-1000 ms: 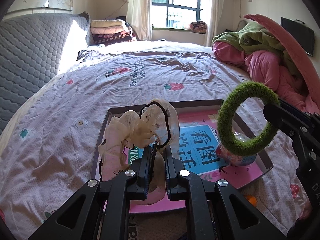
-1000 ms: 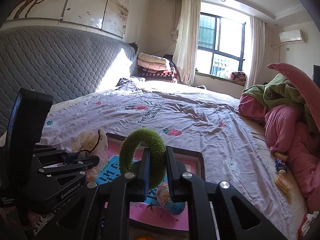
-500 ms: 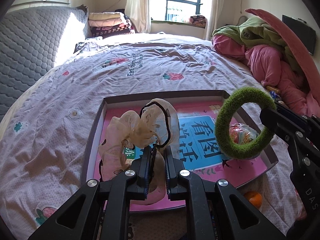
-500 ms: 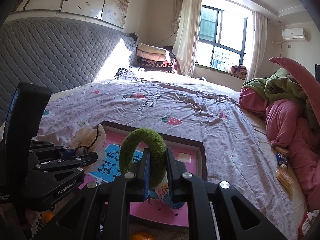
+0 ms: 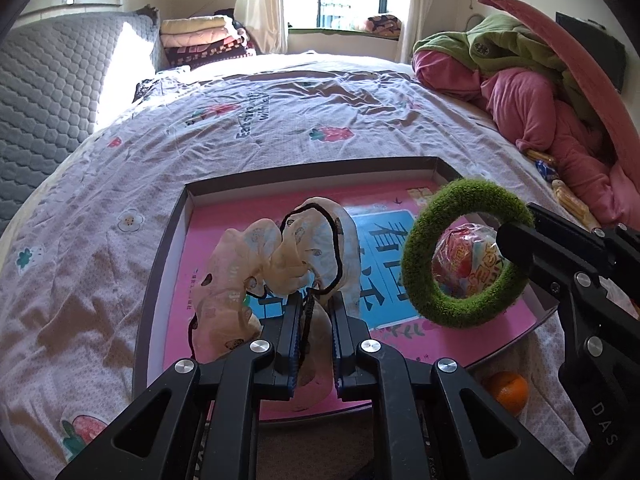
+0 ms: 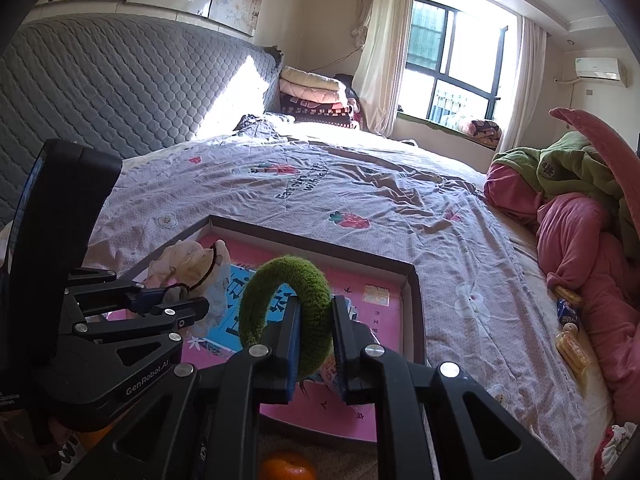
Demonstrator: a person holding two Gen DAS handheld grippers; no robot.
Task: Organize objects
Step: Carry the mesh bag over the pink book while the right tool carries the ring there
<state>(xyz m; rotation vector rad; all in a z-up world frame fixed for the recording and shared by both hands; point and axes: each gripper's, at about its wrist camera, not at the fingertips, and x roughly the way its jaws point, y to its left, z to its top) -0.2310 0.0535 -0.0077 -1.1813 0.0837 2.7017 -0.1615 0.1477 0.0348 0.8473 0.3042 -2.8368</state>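
Observation:
A shallow box tray (image 5: pixel 308 172) with a pink and blue printed floor lies on the bed; it also shows in the right wrist view (image 6: pixel 320 246). My left gripper (image 5: pixel 314 304) is shut on a cream frilly scrunchie (image 5: pixel 280 256) with a black elastic, held above the tray's left half; it also shows in the right wrist view (image 6: pixel 188 260). My right gripper (image 6: pixel 314 312) is shut on a fuzzy green ring (image 6: pixel 286 280), held above the tray's right half, and the ring shows in the left wrist view (image 5: pixel 460 312). A wrapped colourful ball (image 5: pixel 468 264) lies in the tray behind the ring.
An orange (image 5: pixel 506 390) lies on the bed by the tray's near edge, also in the right wrist view (image 6: pixel 288 466). Pink and green bedding (image 5: pixel 540 92) is piled at the right. Snack packets (image 6: pixel 570 320) lie beside it. A grey padded headboard (image 6: pixel 100 100) runs along the left.
Both grippers have moved forward and tipped down over the tray, each still holding its object. The tray and the wrapped ball now show more fully.

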